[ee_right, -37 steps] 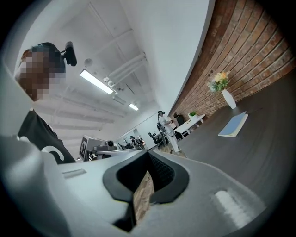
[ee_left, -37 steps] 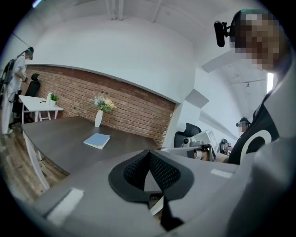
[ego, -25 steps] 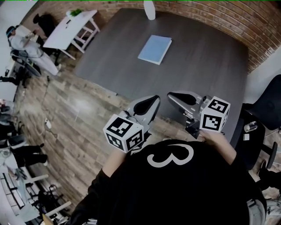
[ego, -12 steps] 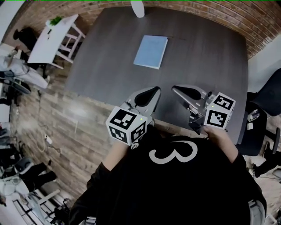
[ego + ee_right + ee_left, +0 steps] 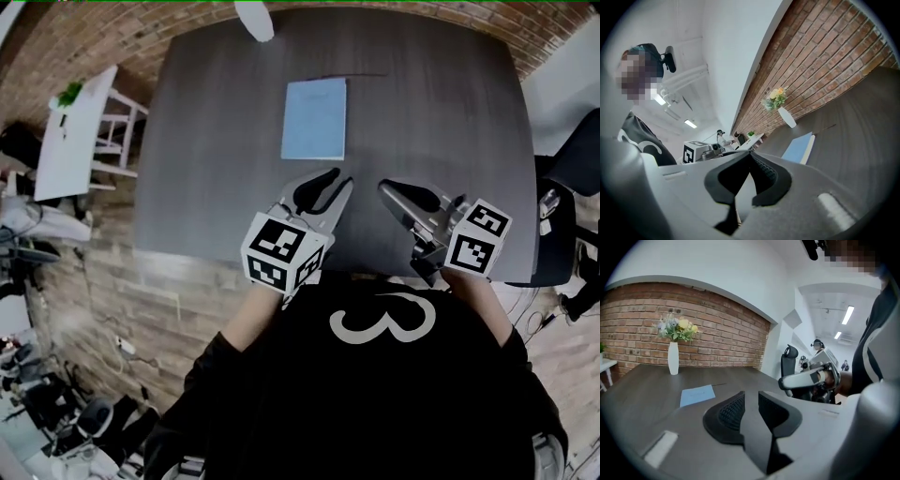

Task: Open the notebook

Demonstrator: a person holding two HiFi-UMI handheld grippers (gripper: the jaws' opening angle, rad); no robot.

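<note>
- Head view: shows the blue notebook (image 5: 314, 119) closed and flat in the middle of the worktop (image 5: 206, 169), well ahead of both tools, with a white vase (image 5: 253, 17) at the far edge. Places the left tool (image 5: 337, 180) and the right tool (image 5: 386, 186) over the worktop's near edge, touching nothing. Might just push the notebook along the smooth top instead of lifting its cover, with nothing pinning it down.
- Left gripper view: shows the left tool's jaws opening, with a narrow gap and nothing between them. Puts the notebook (image 5: 697, 395) ahead and to the left. Could catch several pages, or the whole book, if sent in too low at the cover's edge.
- Right gripper view: shows the right tool's jaws pressed together at the tips, with nothing held. Puts the notebook (image 5: 799, 147) ahead to the right, with the vase (image 5: 787, 117) beyond it. Would serve for holding the book down, but could crease the cover or, on overreaching, knock the vase.
</note>
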